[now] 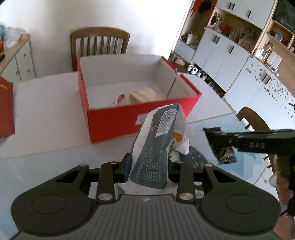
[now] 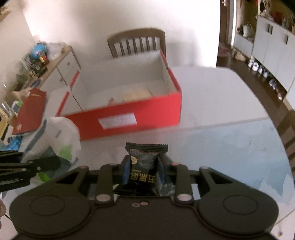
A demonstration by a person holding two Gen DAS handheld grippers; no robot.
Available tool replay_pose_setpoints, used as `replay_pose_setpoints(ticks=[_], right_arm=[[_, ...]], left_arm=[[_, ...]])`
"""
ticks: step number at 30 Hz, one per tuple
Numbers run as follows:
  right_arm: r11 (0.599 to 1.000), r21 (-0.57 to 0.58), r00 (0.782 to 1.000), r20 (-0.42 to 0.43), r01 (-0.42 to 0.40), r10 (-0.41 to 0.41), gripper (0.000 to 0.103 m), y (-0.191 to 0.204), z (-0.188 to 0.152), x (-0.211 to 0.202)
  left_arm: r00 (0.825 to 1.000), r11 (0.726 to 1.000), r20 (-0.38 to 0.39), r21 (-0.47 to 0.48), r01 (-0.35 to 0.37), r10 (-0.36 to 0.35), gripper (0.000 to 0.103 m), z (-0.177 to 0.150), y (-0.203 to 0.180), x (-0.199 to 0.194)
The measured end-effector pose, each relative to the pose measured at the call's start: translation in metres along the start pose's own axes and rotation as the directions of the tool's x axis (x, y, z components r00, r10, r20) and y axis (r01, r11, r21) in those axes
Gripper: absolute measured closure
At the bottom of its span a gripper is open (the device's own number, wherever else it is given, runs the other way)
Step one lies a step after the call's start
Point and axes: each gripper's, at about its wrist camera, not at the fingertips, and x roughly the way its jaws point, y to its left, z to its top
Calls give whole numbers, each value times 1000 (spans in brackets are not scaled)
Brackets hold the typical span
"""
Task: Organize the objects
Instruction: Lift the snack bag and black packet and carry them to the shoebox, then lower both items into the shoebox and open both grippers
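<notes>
Gripping a crinkled grey-white pouch (image 1: 156,144), left jaws clamp; right jaws pinch a glossy black sachet (image 2: 144,164).

**Bright dining room with white walls and storage cabinets**

A plain white wall (image 1: 114,16) is filling the upper centre of both views, washed in bright light. A brown slatted wooden chair (image 1: 100,43) is standing against it, behind a white table (image 1: 46,103). White cabinets with open wooden shelves (image 1: 237,46) are lining the right of the frame. A low white sideboard (image 2: 62,68) is sitting at upper left.
</notes>
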Motion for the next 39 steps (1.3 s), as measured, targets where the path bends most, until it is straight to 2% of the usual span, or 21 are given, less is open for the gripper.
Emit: replay_pose_setpoints(ticks=[10,17,22,28,39], right_arm=[[998,-70,994,107,1,6,74,11,62,-7],[995,-97,991,134,8,6,74,20,99,11],[992,-127,992,128,2,14,74,27,120,36],[988,-156,996,88,-18,32,74,31,126,70],[975,-219,1000,-7,26,-28,73,34,112,129]], left_arm=[[996,996,63,59,-63,59,70,53,3,-2],[991,988,75,94,-120,113,70,99,10,12],[984,978,69,119,-169,161,70,128,13,38],[980,975,8,99,-197,197,70,145,25,81],[964,962,-110,160,-222,241,70,149,29,149]])
